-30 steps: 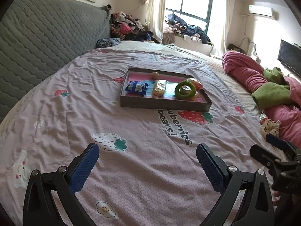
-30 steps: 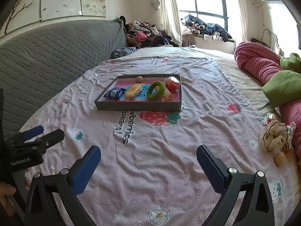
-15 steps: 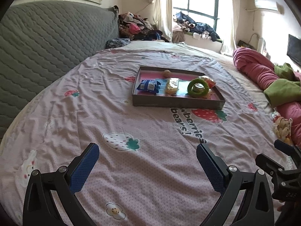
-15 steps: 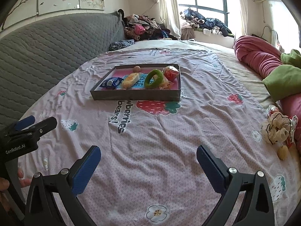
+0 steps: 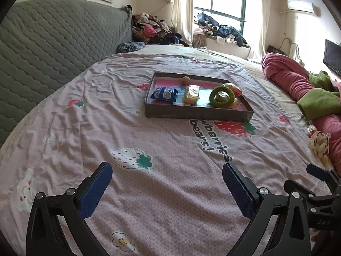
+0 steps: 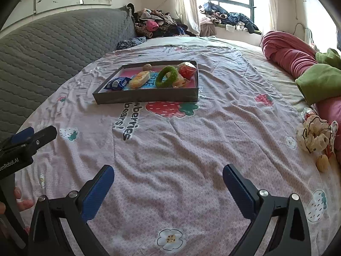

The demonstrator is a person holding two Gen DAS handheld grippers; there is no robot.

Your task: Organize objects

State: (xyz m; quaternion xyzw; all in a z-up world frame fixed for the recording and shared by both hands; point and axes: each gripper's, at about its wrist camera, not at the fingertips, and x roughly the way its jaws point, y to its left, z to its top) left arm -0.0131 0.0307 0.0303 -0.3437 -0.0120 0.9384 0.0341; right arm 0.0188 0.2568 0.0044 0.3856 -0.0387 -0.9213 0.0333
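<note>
A dark shallow tray (image 5: 198, 112) (image 6: 147, 96) with a pink floor sits mid-bed. Inside lie a blue snack packet (image 5: 164, 93) (image 6: 116, 83), a yellow wrapped bun (image 5: 191, 90) (image 6: 139, 79), a green ring (image 5: 221, 96) (image 6: 167, 75), a red-and-white wrapped item (image 6: 187, 70) and a small round brown thing (image 5: 185, 80) (image 6: 147, 66). My left gripper (image 5: 167, 188) hangs open over the sheet, well short of the tray, nothing between its blue pads. My right gripper (image 6: 168, 187) is open too, equally far back and holding nothing.
Pink strawberry-print bedsheet (image 5: 149, 145) covers the bed. A grey quilted headboard (image 5: 46, 38) runs along the left. Rolled pink and green blankets (image 5: 298, 85) lie at the right, with a frilly hair tie and small trinkets (image 6: 313, 136) beside them. Clothes heap (image 6: 155, 23) at the far end.
Both grippers have drifted a little leftward and closer to the bed's middle, so the tray has shifted in view. Both stay open and hold nothing.
</note>
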